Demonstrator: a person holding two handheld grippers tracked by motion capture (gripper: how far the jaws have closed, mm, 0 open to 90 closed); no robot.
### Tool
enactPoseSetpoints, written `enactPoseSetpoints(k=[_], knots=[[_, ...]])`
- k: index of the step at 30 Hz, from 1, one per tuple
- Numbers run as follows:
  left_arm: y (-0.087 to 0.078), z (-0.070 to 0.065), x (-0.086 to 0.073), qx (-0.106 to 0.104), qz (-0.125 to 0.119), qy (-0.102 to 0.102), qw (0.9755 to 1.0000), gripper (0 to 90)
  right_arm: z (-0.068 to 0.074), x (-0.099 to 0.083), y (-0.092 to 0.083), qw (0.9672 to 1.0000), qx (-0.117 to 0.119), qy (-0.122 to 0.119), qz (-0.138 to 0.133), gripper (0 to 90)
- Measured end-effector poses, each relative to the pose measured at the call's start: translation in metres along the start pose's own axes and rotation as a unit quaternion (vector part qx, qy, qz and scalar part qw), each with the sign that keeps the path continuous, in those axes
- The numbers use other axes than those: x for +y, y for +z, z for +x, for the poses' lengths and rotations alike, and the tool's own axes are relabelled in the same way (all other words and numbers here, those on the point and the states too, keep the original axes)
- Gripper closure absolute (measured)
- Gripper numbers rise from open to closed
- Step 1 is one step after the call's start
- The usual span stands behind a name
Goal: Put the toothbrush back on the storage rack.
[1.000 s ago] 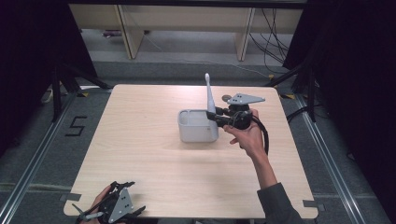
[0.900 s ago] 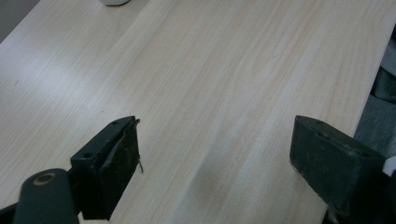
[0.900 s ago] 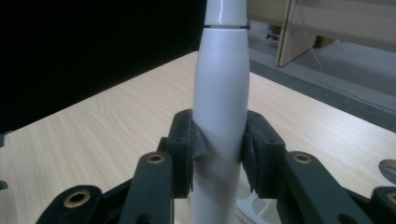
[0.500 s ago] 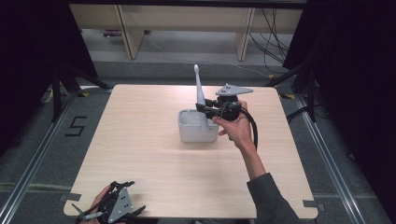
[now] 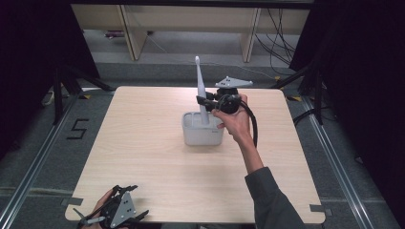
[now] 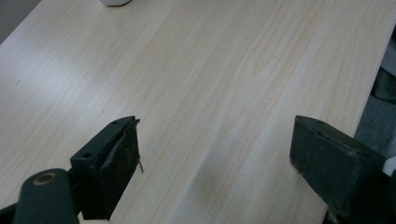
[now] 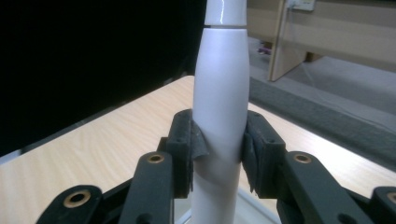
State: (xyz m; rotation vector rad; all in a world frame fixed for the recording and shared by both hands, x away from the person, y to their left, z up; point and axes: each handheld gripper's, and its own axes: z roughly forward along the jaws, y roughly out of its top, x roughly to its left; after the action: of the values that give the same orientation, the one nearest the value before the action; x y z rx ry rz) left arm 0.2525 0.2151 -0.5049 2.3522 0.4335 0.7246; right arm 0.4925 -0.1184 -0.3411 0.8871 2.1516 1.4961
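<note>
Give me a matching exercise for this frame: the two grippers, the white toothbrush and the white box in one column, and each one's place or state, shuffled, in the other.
Things:
1. left gripper
2. right gripper
3. electric toothbrush
4. white box

Places or states:
A. stands on the table near its middle, open at the top
B. held upright, its lower end in the box
C. jaws wide apart over bare wood, at the table's near edge
D. jaws clamped on a white handle

Pairs: 1-C, 2-D, 3-B, 4-A
</note>
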Motion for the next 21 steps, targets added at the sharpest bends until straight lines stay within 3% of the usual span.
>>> enactPoseSetpoints(k=[10,13,14,15,21], knots=[[-0.001,0.0,0.0,-0.004,0.004,0.004,1.0,15.3,-0.015,-0.008,0.018,0.9994,-0.032,0.003,0.015,66.9],[0.0,0.0,0.0,-0.001,-0.002,0.0,1.0,15.4,-0.015,-0.01,0.023,0.9992,-0.033,0.011,0.02,66.8],[0.0,0.0,0.0,0.0,-0.002,0.0,1.0,15.3,-0.016,-0.01,0.024,0.9991,-0.036,-0.001,0.021,66.9],[0.0,0.0,0.0,0.0,-0.002,0.0,1.0,15.4,-0.015,-0.011,0.025,0.999,-0.035,0.009,0.026,66.8],[-0.002,0.0,0.0,-0.004,0.004,0.004,1.0,15.3,-0.017,-0.018,0.033,0.9985,-0.036,0.003,0.041,66.8]])
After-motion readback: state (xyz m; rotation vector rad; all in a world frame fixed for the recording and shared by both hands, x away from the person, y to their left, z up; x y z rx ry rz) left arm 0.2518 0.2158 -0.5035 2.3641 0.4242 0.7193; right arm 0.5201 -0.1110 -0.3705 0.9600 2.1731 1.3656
